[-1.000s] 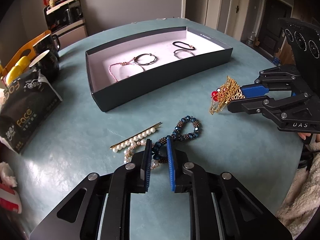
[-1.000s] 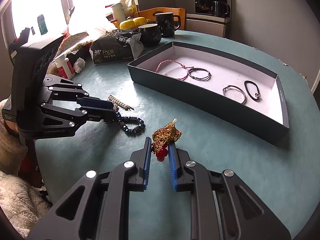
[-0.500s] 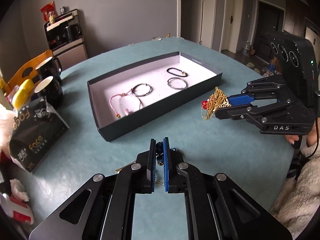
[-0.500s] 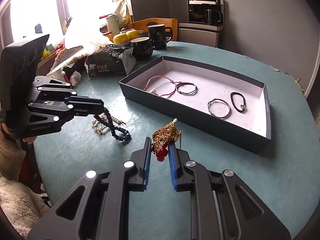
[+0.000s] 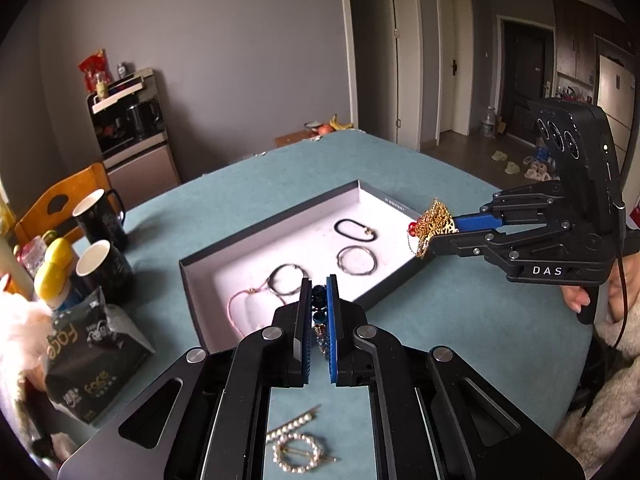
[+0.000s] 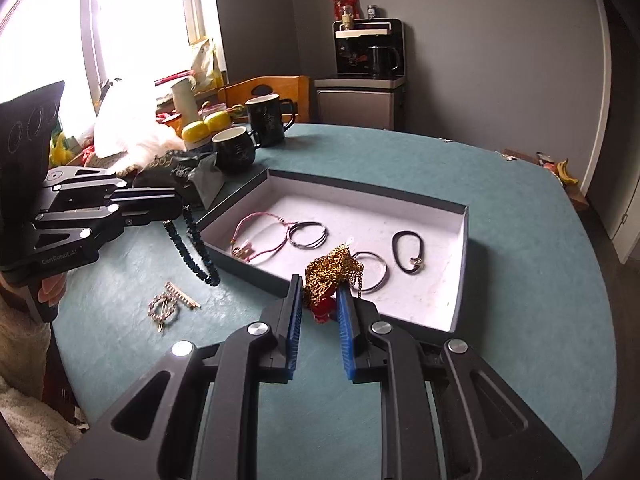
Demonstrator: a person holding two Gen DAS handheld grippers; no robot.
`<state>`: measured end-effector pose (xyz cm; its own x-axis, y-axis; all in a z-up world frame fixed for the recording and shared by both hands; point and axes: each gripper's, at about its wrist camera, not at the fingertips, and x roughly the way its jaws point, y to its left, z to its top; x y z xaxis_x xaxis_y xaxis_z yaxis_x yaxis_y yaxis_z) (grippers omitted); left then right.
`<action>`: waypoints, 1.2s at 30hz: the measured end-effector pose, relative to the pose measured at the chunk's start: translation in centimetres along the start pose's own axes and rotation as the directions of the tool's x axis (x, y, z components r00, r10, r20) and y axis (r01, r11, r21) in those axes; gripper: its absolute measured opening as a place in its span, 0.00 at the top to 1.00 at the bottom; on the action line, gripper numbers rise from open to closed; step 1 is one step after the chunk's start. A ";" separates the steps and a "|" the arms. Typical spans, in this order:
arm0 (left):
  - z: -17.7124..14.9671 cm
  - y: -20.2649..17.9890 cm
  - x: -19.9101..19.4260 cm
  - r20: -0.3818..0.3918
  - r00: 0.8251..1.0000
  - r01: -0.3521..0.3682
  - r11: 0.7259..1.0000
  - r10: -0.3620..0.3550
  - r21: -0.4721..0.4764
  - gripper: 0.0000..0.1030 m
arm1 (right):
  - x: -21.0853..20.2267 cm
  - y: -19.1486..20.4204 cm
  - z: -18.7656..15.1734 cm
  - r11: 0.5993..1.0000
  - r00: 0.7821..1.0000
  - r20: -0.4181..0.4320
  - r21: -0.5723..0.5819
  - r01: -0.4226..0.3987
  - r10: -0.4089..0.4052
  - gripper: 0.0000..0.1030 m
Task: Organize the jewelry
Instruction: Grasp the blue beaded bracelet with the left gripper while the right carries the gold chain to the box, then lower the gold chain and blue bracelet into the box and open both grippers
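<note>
My left gripper (image 5: 319,286) is shut on a dark blue beaded bracelet (image 6: 196,248), which hangs in a long loop above the table just left of the box. My right gripper (image 6: 318,288) is shut on a bunched gold chain with a red bead (image 6: 332,274), held over the near wall of the dark box (image 6: 464,264); the left wrist view shows this chain (image 5: 434,224) at the box's right end. Inside the box lie a pink cord bracelet (image 6: 260,236), a dark cord ring (image 6: 306,234), a grey ring (image 6: 374,266) and a black loop (image 6: 408,250).
Two pearl hair clips (image 6: 170,304) lie on the teal table (image 6: 520,208) near its front left. Two black mugs (image 6: 234,154), a tissue pack (image 5: 92,360), yellow containers and a white fluffy thing crowd the left side. A wooden chair (image 6: 272,88) stands behind.
Both grippers rose and came toward the box. The left one closed on the blue bracelet and lifted it off the table, leaving the pearl clips; the right one carried the gold chain over the box's edge.
</note>
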<state>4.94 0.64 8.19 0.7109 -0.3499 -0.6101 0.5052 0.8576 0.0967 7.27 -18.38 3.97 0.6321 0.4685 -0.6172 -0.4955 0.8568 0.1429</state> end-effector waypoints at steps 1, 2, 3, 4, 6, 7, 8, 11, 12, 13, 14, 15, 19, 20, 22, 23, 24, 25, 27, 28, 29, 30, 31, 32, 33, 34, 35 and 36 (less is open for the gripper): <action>0.6 0.1 0.5 0.005 1.000 -0.009 1.000 0.009 0.001 0.93 | -0.1 -0.6 0.4 1.000 1.000 0.011 0.012 0.014 -0.014 0.84; 1.1 0.1 1.1 0.006 1.000 -0.027 1.000 0.027 0.004 0.93 | -0.1 -1.1 0.8 0.999 0.999 0.020 0.023 0.028 -0.028 0.84; 1.6 0.1 1.8 0.008 0.999 -0.053 0.999 0.053 0.009 0.93 | 0.0 -1.6 1.2 0.998 0.999 0.027 0.034 0.043 -0.044 0.84; 2.0 0.0 2.4 0.009 0.997 -0.075 0.997 0.075 0.013 0.93 | 0.1 -2.2 1.5 0.997 0.998 0.034 0.045 0.060 -0.062 0.84; 2.7 0.0 3.6 0.006 0.997 -0.081 0.997 0.081 0.013 0.93 | 0.6 -3.2 1.9 0.994 0.995 0.037 0.064 0.087 -0.089 0.84; 2.9 0.0 4.1 0.004 0.997 -0.078 0.997 0.078 0.009 0.93 | 0.9 -3.7 2.0 0.992 0.994 0.037 0.075 0.101 -0.104 0.84; 3.1 0.1 4.8 0.003 0.997 -0.081 0.997 0.081 0.004 0.93 | 1.3 -4.1 2.1 0.990 0.993 0.035 0.084 0.110 -0.113 0.84; 3.2 0.4 6.5 -0.016 0.997 -0.072 0.997 0.072 -0.030 0.93 | 2.5 -5.1 1.9 0.987 0.993 0.020 0.106 0.117 -0.120 0.84; 3.0 0.5 7.1 -0.027 0.998 -0.060 0.997 0.059 -0.046 0.93 | 3.1 -5.3 1.7 0.986 0.993 0.009 0.113 0.120 -0.121 0.84; 2.8 0.6 7.7 -0.036 0.998 -0.053 0.997 0.051 -0.056 0.93 | 3.7 -5.5 1.6 0.986 0.993 -0.005 0.122 0.117 -0.117 0.84; 2.6 0.5 8.2 -0.045 0.998 -0.054 0.997 0.051 -0.058 0.93 | 4.2 -5.7 1.4 0.985 0.993 -0.018 0.131 0.115 -0.114 0.84; 2.3 0.4 8.6 -0.053 0.997 -0.059 0.997 0.056 -0.054 0.93 | 4.7 -5.9 1.1 0.984 0.993 -0.034 0.138 0.116 -0.112 0.84; 1.4 0.0 10.1 -0.078 0.995 -0.068 0.997 0.065 -0.034 0.93 | 6.4 -6.0 0.2 0.981 0.989 -0.096 0.144 0.127 -0.113 0.84; 1.2 0.2 10.4 -0.085 0.995 -0.059 0.997 0.055 -0.041 0.93 | 6.7 -6.0 0.2 0.981 0.987 -0.110 0.143 0.130 -0.115 0.84; 0.9 0.5 11.0 -0.099 0.994 -0.040 0.998 0.035 -0.053 0.93 | 7.3 -6.0 0.0 0.981 0.984 -0.132 0.141 0.137 -0.118 0.84; 0.7 0.6 11.4 -0.108 0.994 -0.032 0.998 0.025 -0.057 0.93 | 7.5 -6.0 -0.1 0.980 0.982 -0.142 0.139 0.141 -0.121 0.84; 0.6 0.7 11.7 -0.117 0.993 -0.024 0.998 0.017 -0.060 0.93 | 7.7 -6.0 -0.2 0.979 0.980 -0.153 0.138 0.147 -0.126 0.84; 0.5 0.8 11.9 -0.123 0.992 -0.015 0.998 0.007 -0.064 0.93 | 7.9 -6.0 -0.3 0.979 0.978 -0.162 0.138 0.153 -0.130 0.84; 0.2 0.7 12.3 -0.134 0.991 -0.005 0.998 -0.003 -0.063 0.93 | 8.3 -6.0 -0.5 0.977 0.974 -0.179 0.135 0.166 -0.141 0.84; 0.0 0.6 12.4 -0.136 0.991 -0.006 0.998 -0.002 -0.059 0.93 | 8.4 -6.0 -0.6 0.976 0.972 -0.186 0.131 0.173 -0.147 0.84; -0.1 0.6 12.5 -0.138 0.991 -0.008 0.998 0.000 -0.056 0.93 | 8.4 -6.1 -0.6 0.976 0.971 -0.188 0.126 0.175 -0.150 0.84; -0.2 0.5 12.6 -0.141 0.990 -0.010 0.999 0.003 -0.053 0.93 | 8.4 -6.0 -0.6 0.977 0.969 -0.192 0.121 0.178 -0.152 0.84; -0.4 0.3 12.8 -0.144 0.989 -0.014 0.999 0.007 -0.048 0.93 | 8.5 -5.9 -0.6 0.977 0.968 -0.198 0.115 0.181 -0.156 0.84; -0.5 0.2 12.9 -0.149 0.989 -0.016 0.999 0.010 -0.042 0.93 | 8.6 -5.9 -0.5 0.976 0.966 -0.202 0.113 0.186 -0.161 0.84; -0.5 0.1 13.0 -0.152 0.988 -0.014 0.999 0.008 -0.041 0.93 | 8.6 -5.8 -0.5 0.976 0.965 -0.205 0.110 0.189 -0.163 0.84; -0.5 0.1 13.0 -0.155 0.988 -0.009 0.999 0.002 -0.044 0.93 | 8.6 -5.8 -0.4 0.976 0.964 -0.209 0.108 0.189 -0.163 0.84; -0.6 0.1 13.0 -0.158 0.987 -0.003 0.999 -0.004 -0.047 0.93 | 8.7 -5.8 -0.5 0.976 0.964 -0.211 0.107 0.189 -0.163 0.84; -0.6 0.0 13.0 -0.160 0.987 0.000 0.999 -0.007 -0.047 0.93 | 8.7 -5.7 -0.5 0.976 0.963 -0.212 0.105 0.191 -0.165 0.84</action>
<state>13.92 -3.66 -0.27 0.6197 -0.2913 -0.7288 0.4815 0.8744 0.0599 15.30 -19.31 -2.56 0.5644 0.2641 -0.7821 -0.3004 0.9482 0.1034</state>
